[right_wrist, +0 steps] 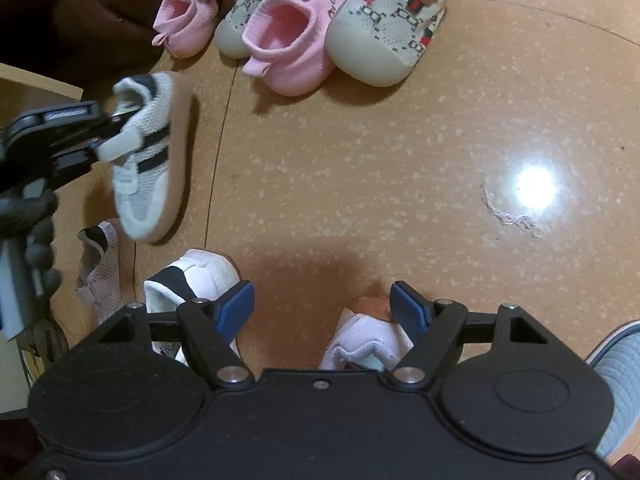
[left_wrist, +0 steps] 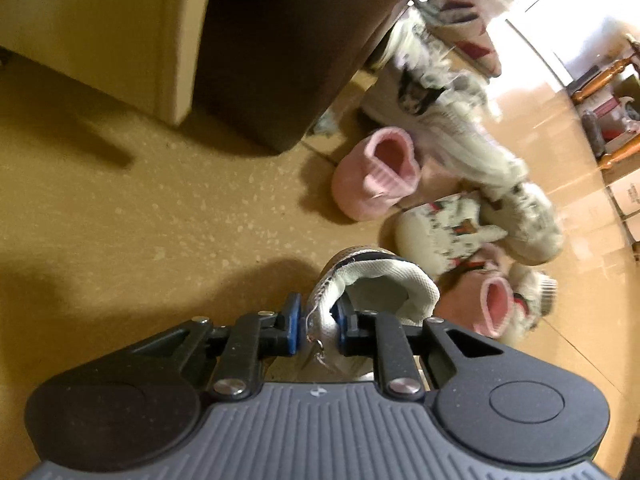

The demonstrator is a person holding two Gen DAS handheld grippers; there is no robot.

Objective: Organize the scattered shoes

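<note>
A striped sneaker (right_wrist: 148, 152) is pinched at its collar by the left tool (left_wrist: 316, 326); the right tool (right_wrist: 322, 306) is spread above the floor (right_wrist: 360, 168).

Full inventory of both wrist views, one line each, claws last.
Striped sneaker: 1, white and grey with black stripes, held off the floor in the left claw.
Pink sock shoes: 2, pink, in the far cluster.
Patterned sock shoes: 2, cream with red-green bands, beside the pink ones.
White sneakers: 2, white, on the floor under the right claw.
Mesh shoe: 1, pale, lower left floor.
Floor: speckled tan.
Left claw: shut on the striped sneaker's collar.
Right claw: open, holding nothing.
</note>
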